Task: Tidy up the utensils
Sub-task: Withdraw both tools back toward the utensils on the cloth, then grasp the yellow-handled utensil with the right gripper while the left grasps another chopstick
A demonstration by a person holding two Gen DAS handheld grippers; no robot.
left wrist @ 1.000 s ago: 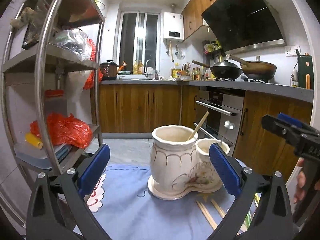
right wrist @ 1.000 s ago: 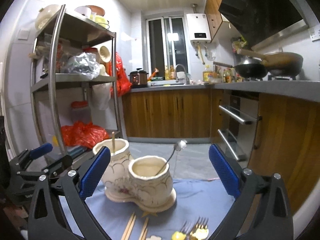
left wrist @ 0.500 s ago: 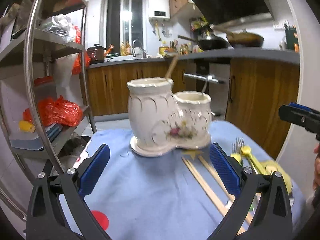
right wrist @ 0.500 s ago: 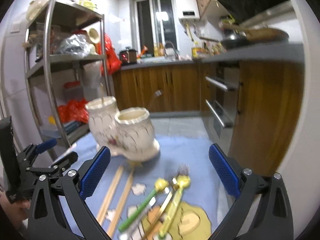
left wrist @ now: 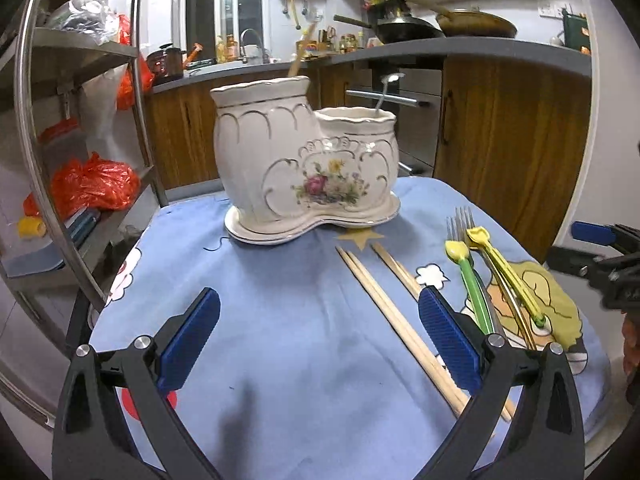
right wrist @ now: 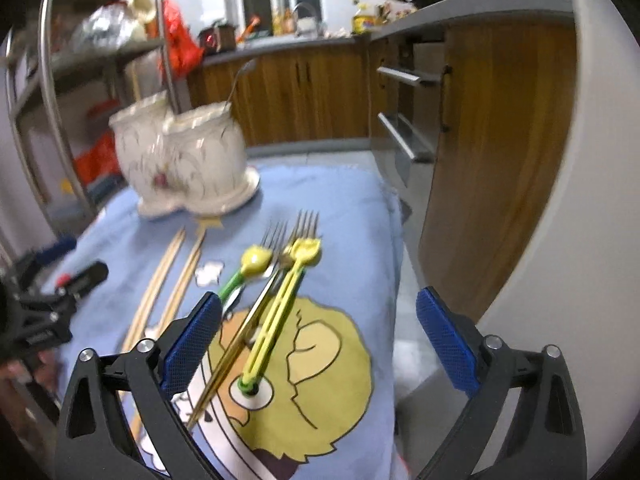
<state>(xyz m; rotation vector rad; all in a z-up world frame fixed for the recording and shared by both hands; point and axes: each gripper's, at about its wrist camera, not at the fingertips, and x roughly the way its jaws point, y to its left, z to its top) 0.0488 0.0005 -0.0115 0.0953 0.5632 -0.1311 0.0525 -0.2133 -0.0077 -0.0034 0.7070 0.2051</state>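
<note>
A white ceramic two-pot utensil holder stands at the far side of the blue cloth; it also shows in the right wrist view. One chopstick stands in its tall pot and a spoon in the short pot. Wooden chopsticks lie in front of it, also in the right wrist view. Forks and yellow and green handled utensils lie to the right, under the right gripper. My left gripper is open and empty above the cloth. The right gripper is open and empty.
A metal shelf rack with red bags stands left of the table. Wooden cabinets and an oven stand behind. The table's right edge drops to the floor. The other gripper shows at the right edge of the left wrist view.
Both grippers have tilted down and pulled back toward the near side of the table. The chopsticks and forks on the cloth have come into full view. Both stay open.
</note>
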